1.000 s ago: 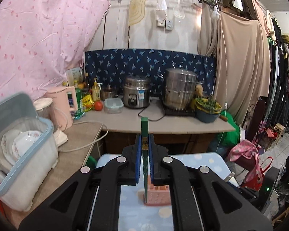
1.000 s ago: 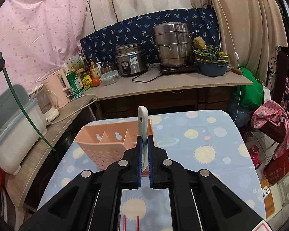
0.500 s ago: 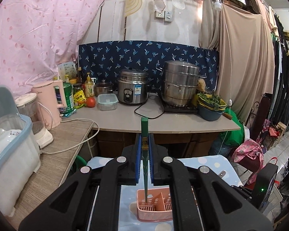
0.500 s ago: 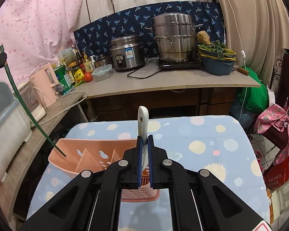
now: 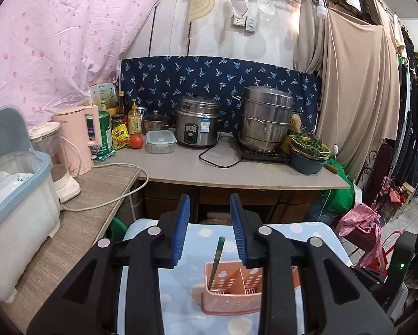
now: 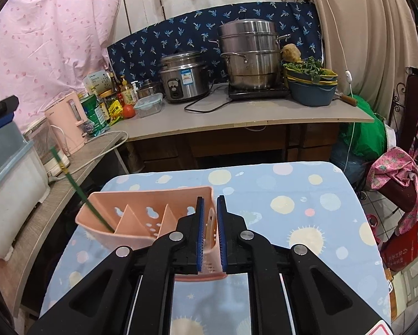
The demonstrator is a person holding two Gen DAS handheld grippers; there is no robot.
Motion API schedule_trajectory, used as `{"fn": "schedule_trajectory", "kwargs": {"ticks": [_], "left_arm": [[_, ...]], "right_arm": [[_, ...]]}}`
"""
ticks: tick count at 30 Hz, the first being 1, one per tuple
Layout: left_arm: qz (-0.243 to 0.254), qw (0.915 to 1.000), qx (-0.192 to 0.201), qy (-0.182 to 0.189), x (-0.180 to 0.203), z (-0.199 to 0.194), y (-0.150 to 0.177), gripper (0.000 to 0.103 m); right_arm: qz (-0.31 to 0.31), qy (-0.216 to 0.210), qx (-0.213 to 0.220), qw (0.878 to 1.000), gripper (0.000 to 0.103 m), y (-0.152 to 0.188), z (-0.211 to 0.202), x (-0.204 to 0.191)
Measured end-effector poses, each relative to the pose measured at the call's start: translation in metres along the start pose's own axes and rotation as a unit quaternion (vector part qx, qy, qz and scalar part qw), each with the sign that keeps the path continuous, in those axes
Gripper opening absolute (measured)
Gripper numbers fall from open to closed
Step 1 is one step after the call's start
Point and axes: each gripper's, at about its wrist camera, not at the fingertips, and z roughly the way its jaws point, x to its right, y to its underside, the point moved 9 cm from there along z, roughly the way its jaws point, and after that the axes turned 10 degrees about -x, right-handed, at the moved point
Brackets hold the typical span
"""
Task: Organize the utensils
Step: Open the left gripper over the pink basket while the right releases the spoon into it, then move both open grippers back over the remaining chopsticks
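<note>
Green utensil (image 5: pixel 218 254) stands free in the basket (image 5: pixel 231 293) between the left gripper's (image 5: pixel 210 230) opening fingers.

No lettering could be read with certainty. The pink plastic electric kettle (image 5: pixel 77 136) at nine o'clock on the desk (image 5: pixel 197 167) bore a small grey brand mark, too small to make out. The steel rice cooker (image 5: pixel 197 125) carried a blue-and-white sticker, and the yellow snack packet (image 5: pixel 120 136) had dark characters, both illegible.

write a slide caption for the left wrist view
Left hand-held gripper opening above the pink utensil caddy, green chopstick leaning free in its end compartment.
</note>
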Motion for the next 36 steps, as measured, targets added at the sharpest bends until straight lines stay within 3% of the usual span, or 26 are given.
{"fn": "schedule_trajectory", "kwargs": {"ticks": [6,14,23,27,30,36], "left_arm": [[0.014,0.9998,-0.006,-0.008,-0.009,-0.04,0.029,0.039],[0.032,0.9986,-0.039,-0.013,-0.019,-0.083,0.106,0.046],[0.028,0.9936,-0.102,-0.038,-0.033,-0.093,0.206,0.045],[0.02,0.9881,-0.148,-0.037,-0.037,-0.088,0.255,0.045],[0.032,0.9849,-0.162,-0.051,-0.036,-0.089,0.283,0.045],[0.04,0.9814,-0.182,-0.045,-0.029,-0.094,0.323,0.045]], "right_arm": [[0.002,-0.009,0.001,1.0,0.024,0.036,-0.046,-0.003],[0.016,-0.012,-0.027,0.999,0.028,0.118,-0.088,0.001],[0.03,-0.009,-0.083,0.996,0.029,0.218,-0.108,0.003],[0.032,-0.005,-0.114,0.993,0.029,0.261,-0.11,0.002],[0.025,0.005,-0.126,0.992,0.029,0.286,-0.11,0.002],[0.015,0.007,-0.142,0.99,0.029,0.317,-0.109,-0.005]]}}
